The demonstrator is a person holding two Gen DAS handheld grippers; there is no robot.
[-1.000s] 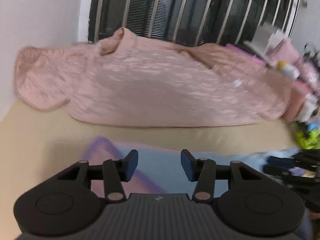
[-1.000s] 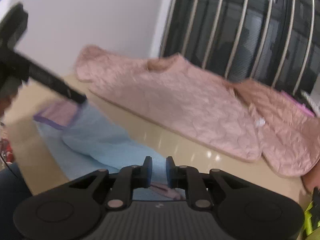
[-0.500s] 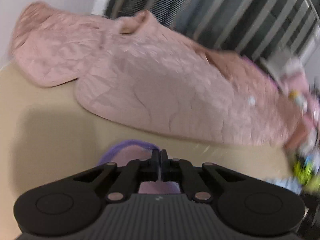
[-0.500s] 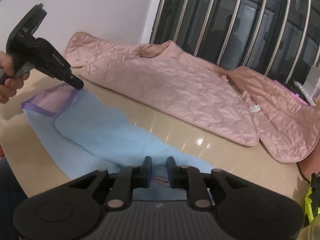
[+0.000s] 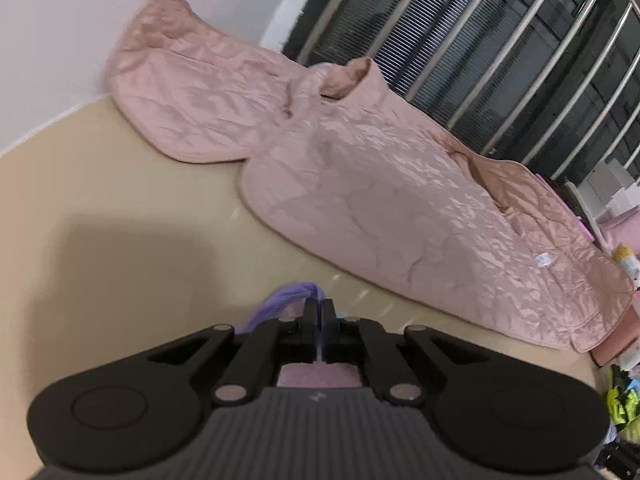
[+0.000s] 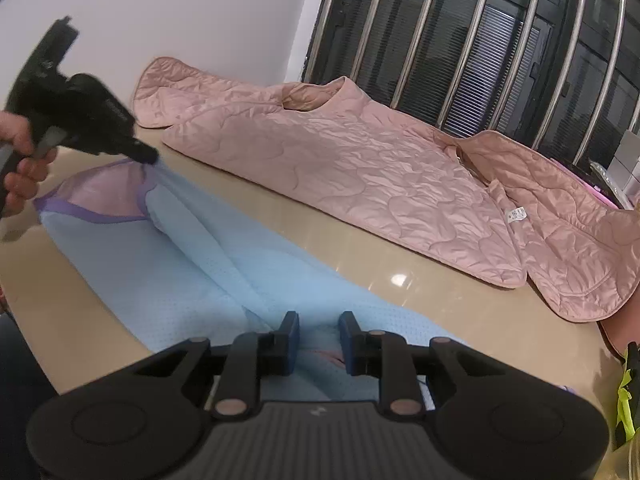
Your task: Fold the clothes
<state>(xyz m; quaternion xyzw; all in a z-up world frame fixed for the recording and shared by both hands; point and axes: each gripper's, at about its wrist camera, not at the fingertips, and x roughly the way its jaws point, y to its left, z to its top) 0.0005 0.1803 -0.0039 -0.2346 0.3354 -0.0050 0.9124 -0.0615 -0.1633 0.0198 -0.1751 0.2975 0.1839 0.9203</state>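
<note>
A light blue garment (image 6: 208,264) with a purple-trimmed pink end (image 6: 108,190) lies along the beige table (image 6: 460,308). My left gripper (image 5: 319,312) is shut on the purple-trimmed edge (image 5: 284,300) and lifts it; it also shows in the right wrist view (image 6: 150,157) at the far left. My right gripper (image 6: 318,342) is open just above the near end of the blue garment, with the cloth between its fingers. A pink quilted jacket (image 6: 360,168) lies spread along the back of the table, also in the left wrist view (image 5: 360,184).
A barred dark window (image 6: 480,40) runs behind the jacket, with a white wall (image 6: 180,12) to the left. Pink items and small clutter (image 5: 620,248) sit at the table's right end. Yellow-green items (image 5: 620,400) lie at the lower right.
My left gripper closed on the purple-trimmed edge and lifted it. My right gripper, shut on the blue garment's near end before, has opened.
</note>
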